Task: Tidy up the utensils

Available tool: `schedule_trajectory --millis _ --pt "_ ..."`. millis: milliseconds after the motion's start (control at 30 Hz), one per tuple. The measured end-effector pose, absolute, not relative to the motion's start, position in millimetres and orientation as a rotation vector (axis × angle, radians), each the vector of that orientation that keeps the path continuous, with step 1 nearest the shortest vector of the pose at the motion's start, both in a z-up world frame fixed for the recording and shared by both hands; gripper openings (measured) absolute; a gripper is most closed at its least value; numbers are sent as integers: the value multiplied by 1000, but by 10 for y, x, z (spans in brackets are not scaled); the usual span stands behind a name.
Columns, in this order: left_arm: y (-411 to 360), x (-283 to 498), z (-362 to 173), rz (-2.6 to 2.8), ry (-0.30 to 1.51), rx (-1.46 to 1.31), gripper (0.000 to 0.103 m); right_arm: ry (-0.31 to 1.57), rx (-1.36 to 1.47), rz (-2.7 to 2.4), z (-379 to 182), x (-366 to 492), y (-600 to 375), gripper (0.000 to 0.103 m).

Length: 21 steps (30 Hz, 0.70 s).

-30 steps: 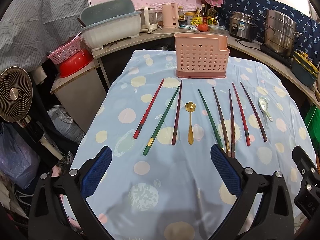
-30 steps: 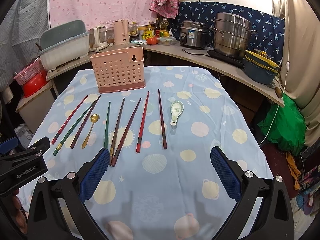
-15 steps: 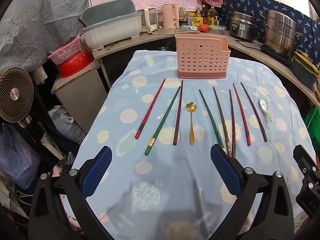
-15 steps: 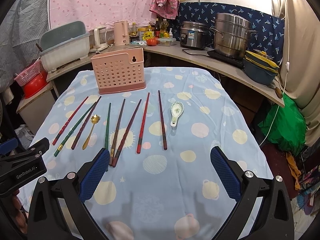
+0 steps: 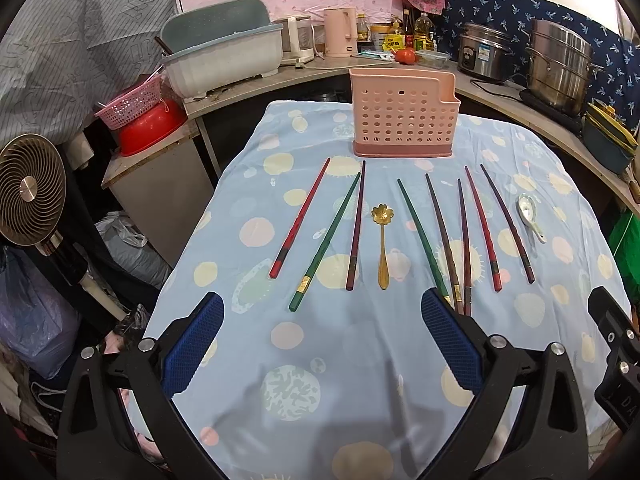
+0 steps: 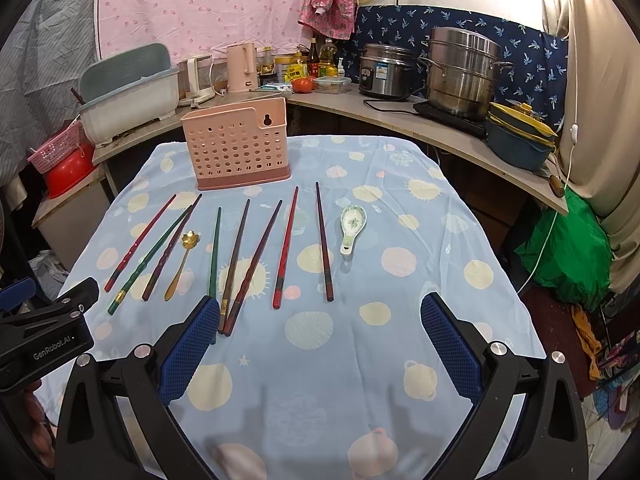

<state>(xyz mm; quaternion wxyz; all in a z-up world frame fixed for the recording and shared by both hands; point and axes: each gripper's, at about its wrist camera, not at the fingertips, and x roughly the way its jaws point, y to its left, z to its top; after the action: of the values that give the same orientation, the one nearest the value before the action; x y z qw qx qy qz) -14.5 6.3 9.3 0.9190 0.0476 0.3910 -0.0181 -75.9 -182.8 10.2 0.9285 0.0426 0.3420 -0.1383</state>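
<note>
A table with a blue cloth (image 5: 360, 360) with pale dots holds a row of things to sort. At the far end stands a pink holder (image 5: 404, 114) full of small holes, upright. In front of it lie eight chopsticks (image 5: 440, 236) side by side, pointing toward the holder: red, green and dark brown ones. A gold spoon (image 5: 382, 240) with a flower-shaped bowl lies between the third and fourth stick from the left. A white spoon (image 6: 351, 226) with a little green picture inside lies just to the right of the last stick.

The left gripper (image 5: 322, 344) hangs over the near edge of the table. Its blue pads are far apart and nothing is between them. Its right pad (image 5: 450, 340) covers the near ends of some of the middle sticks.

The right gripper (image 6: 318, 346) is next to it, also spread wide and holding nothing.

Behind the table, a counter holds a pink kettle (image 6: 242, 68), big silver pots (image 6: 460, 72) and a white tub (image 6: 128, 100).
</note>
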Motion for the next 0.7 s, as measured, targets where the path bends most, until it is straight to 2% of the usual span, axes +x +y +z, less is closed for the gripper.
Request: schedule_trajectory --millis 700 --pt "106 -88 49 -34 816 89 95 700 90 -287 116 -749 -1844 96"
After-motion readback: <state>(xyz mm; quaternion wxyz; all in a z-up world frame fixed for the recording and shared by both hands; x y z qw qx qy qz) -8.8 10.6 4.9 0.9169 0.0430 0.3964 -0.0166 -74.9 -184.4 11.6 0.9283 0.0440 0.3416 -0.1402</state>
